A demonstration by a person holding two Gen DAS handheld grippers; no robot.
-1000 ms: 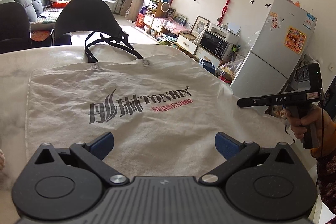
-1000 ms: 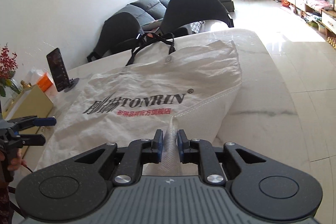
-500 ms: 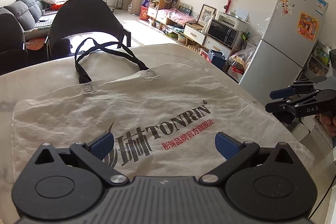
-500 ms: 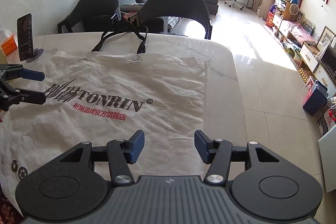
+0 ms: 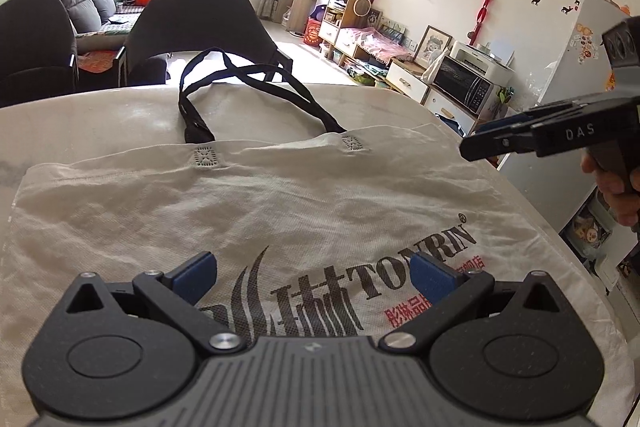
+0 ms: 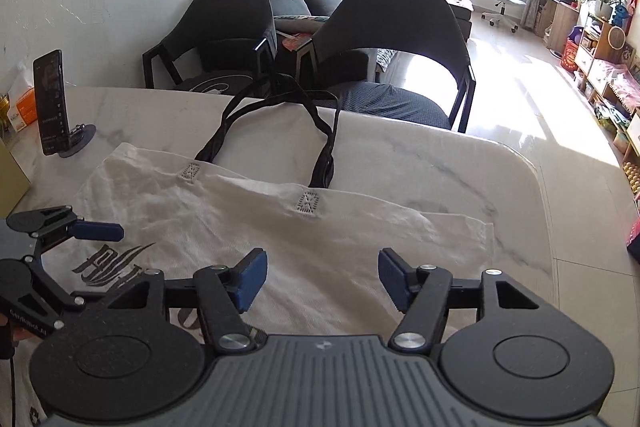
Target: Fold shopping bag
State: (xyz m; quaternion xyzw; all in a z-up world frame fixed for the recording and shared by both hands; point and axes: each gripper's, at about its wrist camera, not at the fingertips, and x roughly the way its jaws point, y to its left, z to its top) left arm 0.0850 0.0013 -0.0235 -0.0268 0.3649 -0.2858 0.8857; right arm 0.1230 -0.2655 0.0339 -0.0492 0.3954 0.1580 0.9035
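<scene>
White shopping bag (image 5: 280,195) laid flat on marble table (image 6: 460,163), black handles (image 6: 280,115) spread beyond; left gripper (image 5: 312,271) held spread, nothing grasped; right gripper (image 6: 320,277) being opened, nothing gripped

one bag (image 6: 280,227), two grippers (image 5: 312,275) (image 6: 320,275), two chairs (image 6: 400,23), one phone (image 6: 50,103).

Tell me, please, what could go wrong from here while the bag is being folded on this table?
1. The black handles reach the far table edge; they may slip off or tangle in a fold.
2. The shopping bag lies wrinkled, so a crease may come out crooked.
3. The phone on its stand is close to the bag's corner; a sweeping left gripper might knock it. The right gripper is opening, nothing between its pads.
</scene>
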